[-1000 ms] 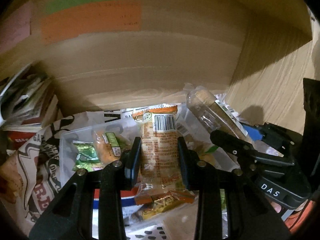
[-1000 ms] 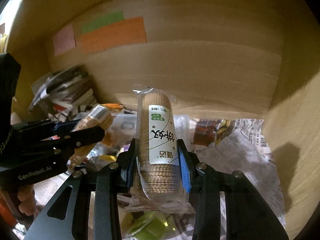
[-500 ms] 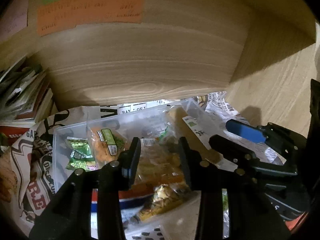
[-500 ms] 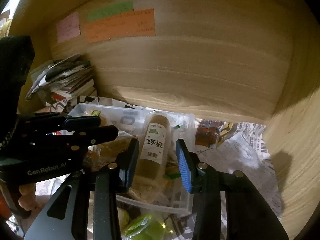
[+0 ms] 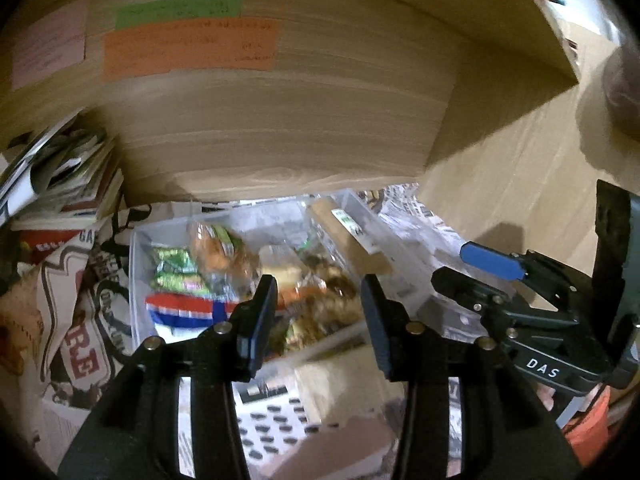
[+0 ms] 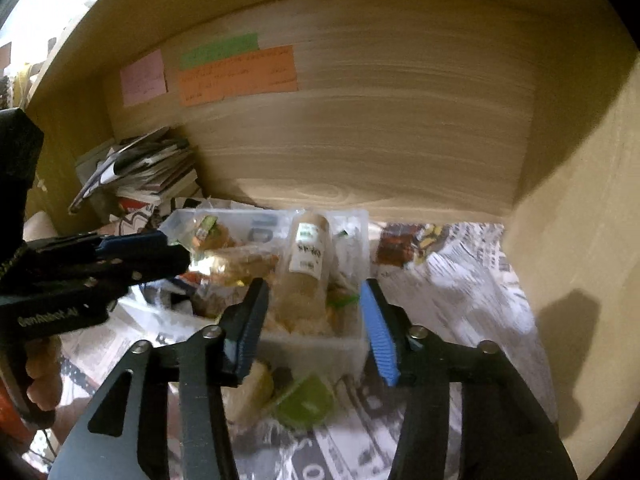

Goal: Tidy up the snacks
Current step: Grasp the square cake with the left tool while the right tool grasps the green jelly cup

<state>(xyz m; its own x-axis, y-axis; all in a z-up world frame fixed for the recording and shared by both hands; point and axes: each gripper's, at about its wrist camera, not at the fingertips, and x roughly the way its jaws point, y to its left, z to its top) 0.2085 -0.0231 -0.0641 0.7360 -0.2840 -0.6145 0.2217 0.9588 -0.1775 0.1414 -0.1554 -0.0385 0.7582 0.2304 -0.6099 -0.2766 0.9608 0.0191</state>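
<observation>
A clear plastic bin [image 5: 138, 264] holds several snack packs; it also shows in the right wrist view [image 6: 320, 346]. A round cracker roll [image 6: 306, 264] with a white label lies in it, seen in the left wrist view [image 5: 344, 232] along the bin's right side. An orange-wrapped snack [image 5: 308, 292] lies in the middle. My left gripper [image 5: 318, 320] is open and empty, just in front of the bin. My right gripper [image 6: 312, 328] is open and empty, over the bin's near edge; it shows at the right of the left wrist view [image 5: 476, 268].
The bin stands on newspaper [image 6: 452, 280] inside a wooden shelf compartment with a back wall [image 6: 360, 140] and a right side wall [image 6: 580, 240]. A stack of magazines [image 6: 148, 172] lies at the left. A green pack [image 6: 306, 400] lies in front of the bin.
Both grippers opened and let go: the orange snack and the cracker roll now lie in the bin. Both grippers have pulled back from the bin.
</observation>
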